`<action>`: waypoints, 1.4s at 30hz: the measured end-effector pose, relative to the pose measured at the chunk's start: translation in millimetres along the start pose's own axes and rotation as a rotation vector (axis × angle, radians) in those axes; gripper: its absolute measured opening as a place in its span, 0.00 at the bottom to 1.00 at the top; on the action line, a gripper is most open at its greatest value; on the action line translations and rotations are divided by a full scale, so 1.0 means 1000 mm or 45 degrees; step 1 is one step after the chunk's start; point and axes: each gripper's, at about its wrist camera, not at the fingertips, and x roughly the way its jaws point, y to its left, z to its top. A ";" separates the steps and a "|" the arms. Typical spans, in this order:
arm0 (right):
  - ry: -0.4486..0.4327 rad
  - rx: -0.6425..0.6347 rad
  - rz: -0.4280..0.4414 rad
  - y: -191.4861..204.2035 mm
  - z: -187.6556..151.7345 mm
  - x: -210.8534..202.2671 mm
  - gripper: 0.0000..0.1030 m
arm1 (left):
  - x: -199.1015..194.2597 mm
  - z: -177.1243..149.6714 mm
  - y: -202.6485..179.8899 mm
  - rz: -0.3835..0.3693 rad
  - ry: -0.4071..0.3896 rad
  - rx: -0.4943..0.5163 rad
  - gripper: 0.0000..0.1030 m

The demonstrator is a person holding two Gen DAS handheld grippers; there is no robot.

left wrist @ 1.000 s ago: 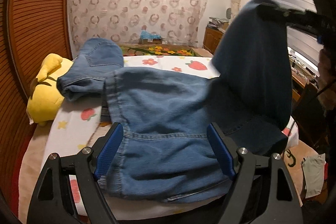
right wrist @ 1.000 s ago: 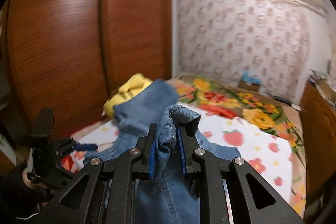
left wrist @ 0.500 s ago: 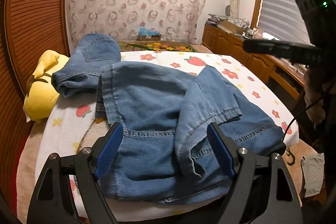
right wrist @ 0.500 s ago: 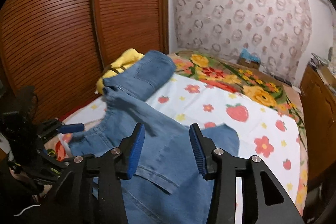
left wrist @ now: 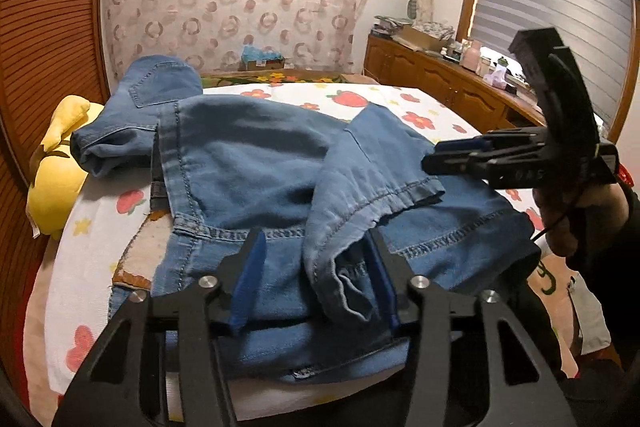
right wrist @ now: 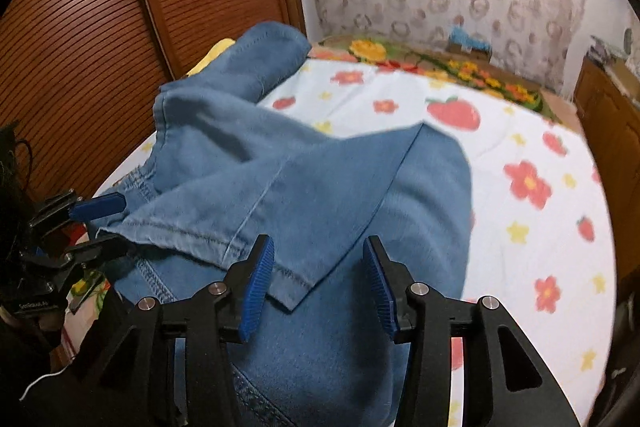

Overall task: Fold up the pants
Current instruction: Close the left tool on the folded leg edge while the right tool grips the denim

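Note:
Blue denim pants (left wrist: 248,163) lie on the bed, with one leg folded back across the body so its hem (left wrist: 384,199) lies on top. My left gripper (left wrist: 316,279) is open, its jaws astride the bunched hem edge near the bed's front. My right gripper (right wrist: 316,283) is open and empty, hovering just above the folded leg's hem corner (right wrist: 288,287). The right gripper also shows in the left wrist view (left wrist: 456,155), and the left one in the right wrist view (right wrist: 100,223). The pants (right wrist: 320,195) reach back to a raised leg end (right wrist: 264,55).
The bed has a white sheet with flowers and strawberries (right wrist: 532,187). A yellow plush toy (left wrist: 56,171) lies at the left by the wooden slatted wardrobe (right wrist: 120,27). A wooden sideboard (left wrist: 452,83) runs along the right. A bag (left wrist: 576,303) sits on the floor.
My right gripper let go of the pant leg it held raised; the leg fell folded across the pants. The right gripper came down low over the hem. The left gripper's jaws narrowed.

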 end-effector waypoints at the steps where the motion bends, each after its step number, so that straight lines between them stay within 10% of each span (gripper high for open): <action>1: 0.011 0.004 0.006 0.001 0.000 0.004 0.47 | 0.001 -0.001 -0.001 -0.002 0.004 0.006 0.49; 9: 0.086 0.025 0.035 0.001 0.011 0.022 0.45 | 0.015 -0.009 -0.009 -0.011 0.066 0.078 0.47; 11: 0.079 0.008 0.078 0.003 0.015 0.020 0.06 | 0.017 -0.006 -0.009 -0.011 0.065 0.075 0.33; 14: -0.024 -0.021 0.159 0.005 0.029 0.004 0.05 | 0.009 -0.002 -0.007 -0.046 0.034 0.038 0.13; 23: -0.246 -0.165 0.138 0.044 0.122 -0.042 0.04 | -0.040 0.015 -0.018 -0.113 -0.117 0.055 0.09; 42: -0.099 -0.354 0.149 0.089 0.195 0.080 0.00 | -0.021 -0.018 0.016 -0.096 0.002 -0.068 0.09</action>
